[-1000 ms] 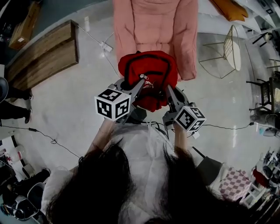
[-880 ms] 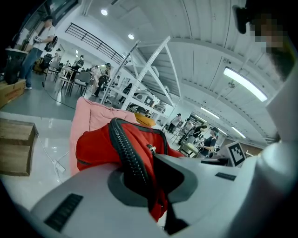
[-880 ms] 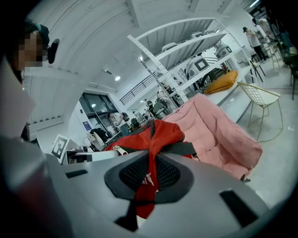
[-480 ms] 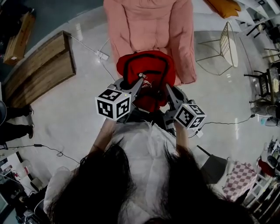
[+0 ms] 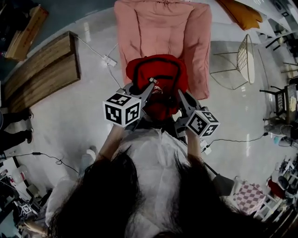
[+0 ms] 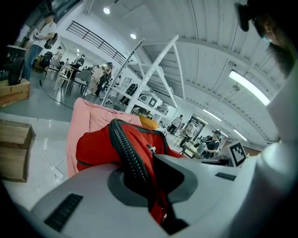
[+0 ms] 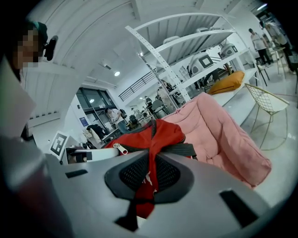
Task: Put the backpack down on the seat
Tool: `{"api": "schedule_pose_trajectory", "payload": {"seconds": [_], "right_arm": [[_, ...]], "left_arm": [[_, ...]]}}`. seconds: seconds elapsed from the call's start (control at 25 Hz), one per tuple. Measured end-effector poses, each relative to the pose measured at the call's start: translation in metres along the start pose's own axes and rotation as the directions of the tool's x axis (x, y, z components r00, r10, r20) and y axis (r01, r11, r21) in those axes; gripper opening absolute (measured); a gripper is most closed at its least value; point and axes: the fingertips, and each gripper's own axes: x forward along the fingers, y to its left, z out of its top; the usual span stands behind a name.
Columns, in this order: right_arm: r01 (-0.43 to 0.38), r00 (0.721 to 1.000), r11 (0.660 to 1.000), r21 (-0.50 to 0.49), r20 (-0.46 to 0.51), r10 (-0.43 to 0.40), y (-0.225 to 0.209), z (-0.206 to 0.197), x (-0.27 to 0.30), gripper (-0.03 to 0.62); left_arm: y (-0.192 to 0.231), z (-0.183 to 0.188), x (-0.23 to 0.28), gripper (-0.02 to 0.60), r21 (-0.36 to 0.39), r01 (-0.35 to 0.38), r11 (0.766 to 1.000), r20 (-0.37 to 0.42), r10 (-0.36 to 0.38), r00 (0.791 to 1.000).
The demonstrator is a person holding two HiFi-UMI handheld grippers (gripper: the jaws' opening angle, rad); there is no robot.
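Note:
A red backpack (image 5: 158, 81) with black zips hangs in the air in front of a pink cushioned seat (image 5: 160, 35). My left gripper (image 5: 151, 83) is shut on the backpack's zipped top edge (image 6: 128, 153). My right gripper (image 5: 180, 94) is shut on the red fabric at the backpack's right side (image 7: 151, 153). In the left gripper view the pink seat (image 6: 86, 121) shows behind the backpack; in the right gripper view the seat (image 7: 219, 125) lies to the right of the bag. The backpack's lower part overlaps the seat's front edge in the head view.
Wooden boxes (image 5: 44, 69) lie on the floor at the left. A wire chair (image 5: 244, 58) stands at the right and an orange cushion (image 5: 242, 14) at the back right. Cables (image 5: 37, 155) run across the glossy floor. People stand in the background hall.
The backpack and both grippers stay held the same way. The view has shifted slightly, with more of the pink seat's top in sight and the seat a bit closer.

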Motion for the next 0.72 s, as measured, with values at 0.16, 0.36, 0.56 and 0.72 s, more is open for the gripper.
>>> {"api": "schedule_pose_trajectory", "payload": {"seconds": [0.16,0.36,0.56,0.72], "right_arm": [[-0.043,0.998,0.999,-0.003,-0.045,0.043,-0.023,0.016,0.033,0.046],[-0.098,0.989,0.995,0.000,-0.111,0.097,-0.050,0.040,0.067,0.046],[-0.132,0.976,0.991,0.022,-0.172,0.134,-0.087,0.063,0.102,0.046],[-0.164,0.958,0.986,0.030,-0.234,0.166,-0.112,0.079,0.134,0.046]], "left_arm": [[0.021,0.015,0.028,0.049,-0.032,-0.047,0.998,0.010,0.048,0.999],[0.035,0.032,0.060,0.051,-0.093,-0.098,0.991,0.014,0.100,0.995],[0.047,0.042,0.097,0.050,-0.158,-0.161,0.974,-0.010,0.162,0.987],[0.062,0.045,0.122,0.049,-0.238,-0.216,0.947,-0.035,0.214,0.976]]}}
